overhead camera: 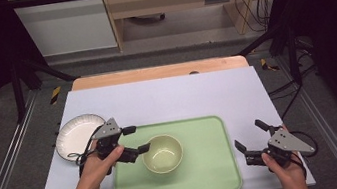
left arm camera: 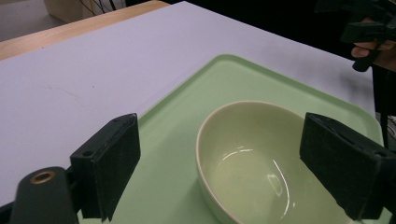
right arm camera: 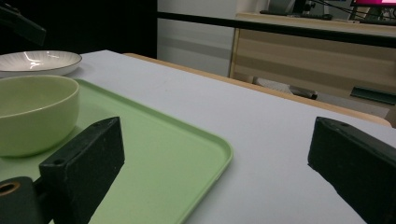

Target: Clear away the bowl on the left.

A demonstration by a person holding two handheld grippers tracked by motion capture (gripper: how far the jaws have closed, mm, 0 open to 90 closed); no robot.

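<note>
A pale green bowl stands upright and empty on the left half of a green tray. My left gripper is open just left of the bowl, at the tray's left edge. In the left gripper view the bowl lies ahead between the spread pads, and neither pad touches it. My right gripper is open with nothing between its jaws, off the tray's right edge over the white mat. In the right gripper view it looks across the tray toward the bowl.
A white plate with a dark rim sits on the white mat left of the tray, behind my left hand. The mat covers a wooden table. Dark frame posts stand at both sides.
</note>
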